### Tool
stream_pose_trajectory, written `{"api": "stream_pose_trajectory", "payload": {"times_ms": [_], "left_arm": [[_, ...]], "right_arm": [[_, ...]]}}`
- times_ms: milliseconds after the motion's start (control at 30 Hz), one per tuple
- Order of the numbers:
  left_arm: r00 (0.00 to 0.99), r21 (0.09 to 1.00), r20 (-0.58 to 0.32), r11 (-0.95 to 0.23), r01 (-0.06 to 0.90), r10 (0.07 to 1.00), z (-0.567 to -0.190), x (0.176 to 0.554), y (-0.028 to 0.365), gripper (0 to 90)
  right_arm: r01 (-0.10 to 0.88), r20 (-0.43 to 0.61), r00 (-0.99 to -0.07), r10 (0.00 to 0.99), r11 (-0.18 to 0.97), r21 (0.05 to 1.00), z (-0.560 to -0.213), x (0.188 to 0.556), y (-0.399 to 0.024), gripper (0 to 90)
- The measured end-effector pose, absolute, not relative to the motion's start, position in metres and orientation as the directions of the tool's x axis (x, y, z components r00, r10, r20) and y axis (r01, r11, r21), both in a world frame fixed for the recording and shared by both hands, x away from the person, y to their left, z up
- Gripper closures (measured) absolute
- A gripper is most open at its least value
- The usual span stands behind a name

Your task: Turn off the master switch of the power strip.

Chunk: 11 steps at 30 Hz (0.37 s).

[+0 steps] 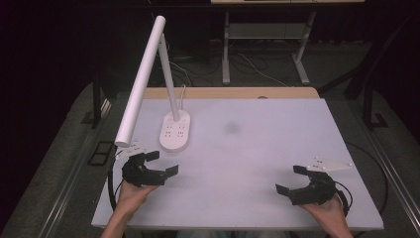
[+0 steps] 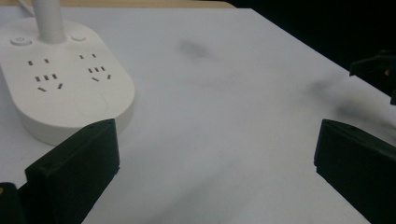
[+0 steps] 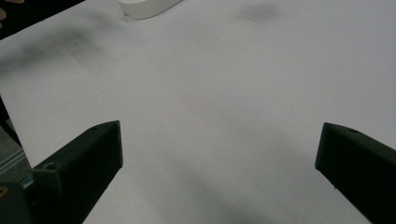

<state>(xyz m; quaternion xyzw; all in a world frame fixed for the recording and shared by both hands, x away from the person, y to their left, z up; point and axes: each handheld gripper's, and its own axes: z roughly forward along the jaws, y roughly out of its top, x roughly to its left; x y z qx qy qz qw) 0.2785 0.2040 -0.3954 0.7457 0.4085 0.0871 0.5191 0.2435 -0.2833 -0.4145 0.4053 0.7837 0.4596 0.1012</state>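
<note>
Scene: a white surface (image 1: 257, 148) seen from above, with a person's two hands coming in from the near edge, each holding a black gripper.
Lamp: a white desk lamp (image 1: 148, 69) stands at the far left of the surface on an oval base (image 1: 175, 130) that carries rows of sockets and two buttons beside the stem.
Lamp head: a long white tube, tilted, running from high at the back down toward the near left edge, ending just above the left gripper.
Left gripper: (image 1: 159, 163) at the near left, jaws spread wide and holding nothing.
Right gripper: (image 1: 291, 178) at the near right, jaws likewise spread and empty, resting low over bare surface.
Key relation: the base lies just ahead of the left gripper and slightly toward the centre; in the left gripper view the base (image 2: 65, 84) sits close beyond the left jaw, not between the two. Its long axis runs roughly away from the person.
Nearer hand: the left, by far; the right is well apart from the lamp.
Likely next: the left gripper reaches forward to the base or its buttons.
</note>
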Motion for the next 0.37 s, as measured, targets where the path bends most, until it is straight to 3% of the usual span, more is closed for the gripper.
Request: {"api": "stream_pose_trajectory", "payload": {"times_ms": [367], "left_arm": [[0.681,0.833,-0.291,-0.173,0.526,0.672,-0.415,0.268,0.192,0.0]], "right_arm": [[0.546,0.218,-0.649,0.729,0.247,0.801,-0.414,0.243,-0.285,0.0]]}}
